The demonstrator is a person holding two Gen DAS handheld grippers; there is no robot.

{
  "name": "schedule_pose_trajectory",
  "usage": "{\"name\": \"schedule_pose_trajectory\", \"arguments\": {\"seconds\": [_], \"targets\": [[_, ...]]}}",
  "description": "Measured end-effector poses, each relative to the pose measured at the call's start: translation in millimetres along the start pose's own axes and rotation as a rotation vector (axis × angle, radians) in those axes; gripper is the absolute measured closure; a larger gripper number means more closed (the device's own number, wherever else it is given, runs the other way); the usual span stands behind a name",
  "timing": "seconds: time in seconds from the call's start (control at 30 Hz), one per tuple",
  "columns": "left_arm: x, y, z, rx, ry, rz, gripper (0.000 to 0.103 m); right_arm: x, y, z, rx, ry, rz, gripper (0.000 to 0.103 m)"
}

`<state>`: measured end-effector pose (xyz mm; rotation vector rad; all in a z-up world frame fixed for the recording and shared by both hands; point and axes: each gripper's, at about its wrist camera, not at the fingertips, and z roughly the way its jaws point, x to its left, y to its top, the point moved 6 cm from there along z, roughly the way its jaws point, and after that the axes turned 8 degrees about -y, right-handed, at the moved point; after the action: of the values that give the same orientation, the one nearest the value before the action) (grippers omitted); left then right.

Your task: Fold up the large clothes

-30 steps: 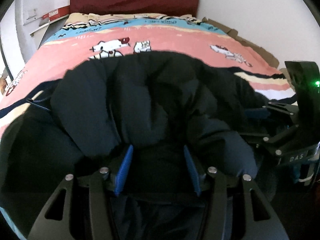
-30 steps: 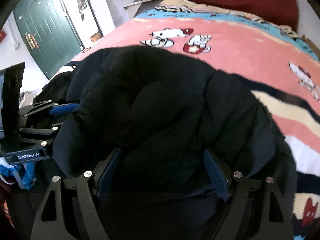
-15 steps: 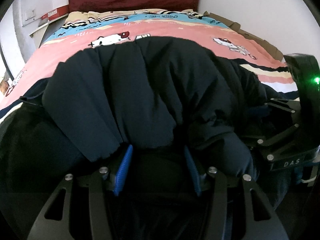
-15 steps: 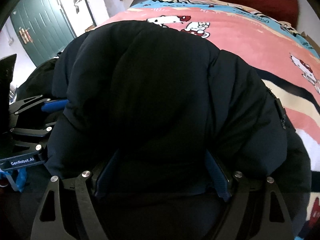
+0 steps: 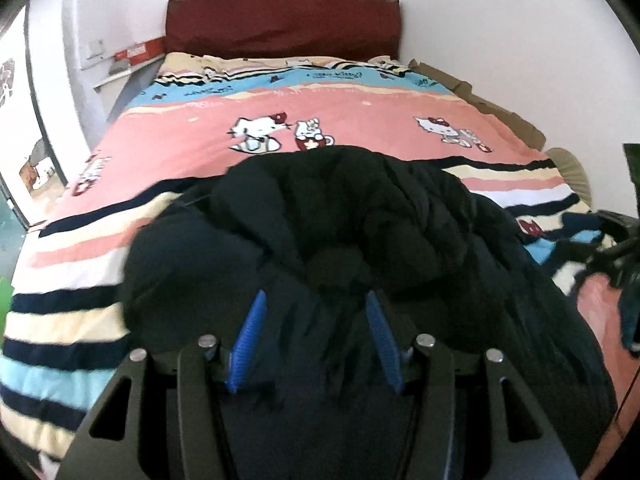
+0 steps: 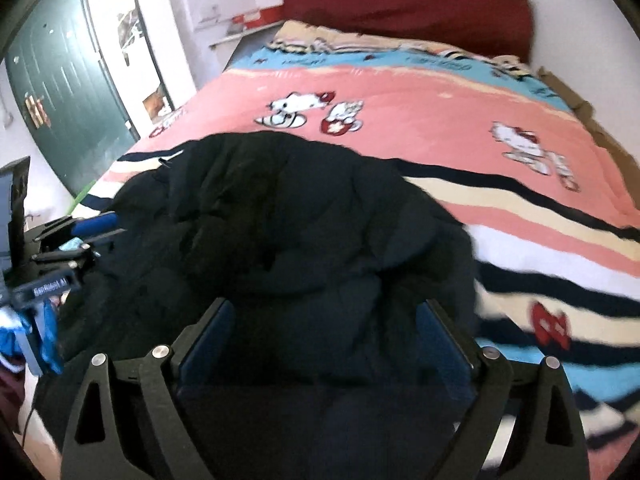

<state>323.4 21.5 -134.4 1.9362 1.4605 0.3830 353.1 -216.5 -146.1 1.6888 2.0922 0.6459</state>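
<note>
A black puffer jacket (image 5: 352, 216) lies bunched on the near part of the bed; it also shows in the right wrist view (image 6: 288, 224). My left gripper (image 5: 316, 320) has its blue fingers (image 5: 250, 340) wide apart with jacket fabric lying between them. My right gripper (image 6: 326, 328) also stands wide apart over the jacket's near edge, fabric between its fingers (image 6: 208, 340). The left gripper shows at the left of the right wrist view (image 6: 68, 256). The right gripper appears blurred at the right edge of the left wrist view (image 5: 612, 248).
The bed has a pink, blue and striped cartoon-cat cover (image 5: 360, 120) and a dark red headboard (image 5: 280, 20). A green door (image 6: 60, 92) stands left of the bed. Cardboard (image 5: 480, 100) lies along the right wall. A shelf (image 5: 124, 68) is beside the headboard.
The jacket was lifted high in front of both cameras, then came down onto the bed. Both grippers drew back toward the bed's foot, so more of the cover shows.
</note>
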Motion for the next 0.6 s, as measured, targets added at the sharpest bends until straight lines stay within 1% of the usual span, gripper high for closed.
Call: {"name": "schedule_pose_trajectory", "arguments": {"seconds": [0.07, 0.17, 0.27, 0.37, 0.43, 0.5, 0.6], "targets": [[5.6, -9.7, -25.7, -0.005, 0.013, 0.01, 0.052, -9.5, -14.6, -31.6, -0.018, -0.01, 0.011, 0.01], [16.3, -29.2, -63.5, -0.022, 0.028, 0.014, 0.042, -20.2, -39.1, -70.0, -0.031, -0.02, 0.01, 0.009], [28.4, -51.5, -97.6, -0.034, 0.038, -0.007, 0.04, -36.1, -71.5, -104.7, -0.036, -0.024, 0.036, 0.008], [42.0, -77.1, -124.5, -0.041, 0.035, -0.053, 0.039, -49.7, -105.2, -119.7, -0.01, -0.009, 0.095, 0.008], [53.7, -98.3, -138.9, -0.036, 0.02, -0.098, 0.038, -54.1, -124.0, -119.4, 0.016, -0.002, 0.124, 0.008], [65.9, -120.1, -147.8, -0.028, 0.002, -0.149, 0.038, -56.2, -150.3, -121.1, 0.049, 0.0, 0.147, 0.008], [81.4, -150.1, -158.4, -0.013, 0.007, -0.205, 0.038, -52.9, -184.1, -113.5, 0.098, 0.036, 0.182, 0.008]]}}
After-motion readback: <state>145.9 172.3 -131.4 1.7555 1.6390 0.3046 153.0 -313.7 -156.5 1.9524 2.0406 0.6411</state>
